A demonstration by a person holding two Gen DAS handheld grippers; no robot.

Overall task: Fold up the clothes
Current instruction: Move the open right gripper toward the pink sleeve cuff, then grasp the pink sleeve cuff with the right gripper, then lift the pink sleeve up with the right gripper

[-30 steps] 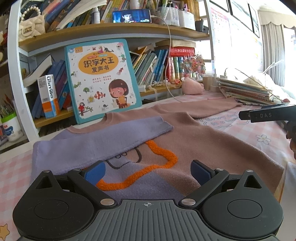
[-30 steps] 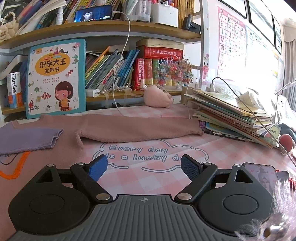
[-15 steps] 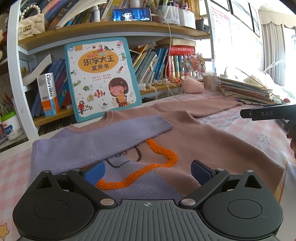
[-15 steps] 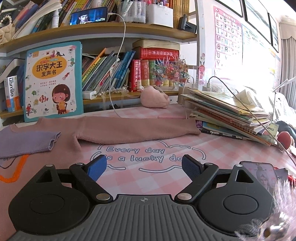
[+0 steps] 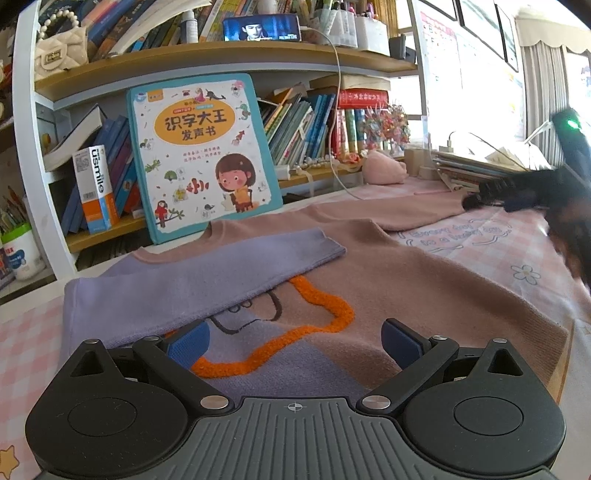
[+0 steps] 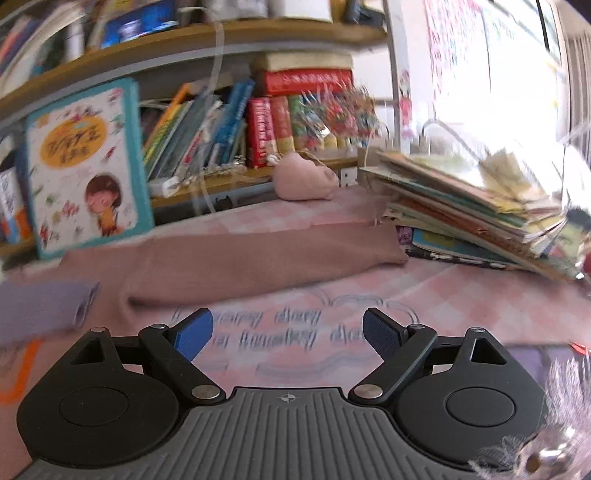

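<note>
Two wrist views over a pink checked tablecloth in front of a wooden bookshelf.

Far left on the shelf: a white and orange box lettered "usmile". Next, leaning upright, a teal-edged children's book with a cartoon girl and orange oval title "识字大王 发声书". Above, a phone with lit screen.

Flat on the cloth, neckline toward the shelf: a knitted pink and lilac sweater with a fuzzy orange outline. Lilac sleeve folded across the chest, cuff pointing right. Pink sleeve stretched out sideways, long axis left to right, cuff beside a slanting stack of paper books. Printed on the cloth below that sleeve, blurred cursive, readable only as "day".

Left gripper low over the sweater's hem, blue pads spread apart, grasping nothing. Right gripper above the bare cloth, near the pink sleeve, pads likewise spread and empty; view smeared by motion blur.
</note>
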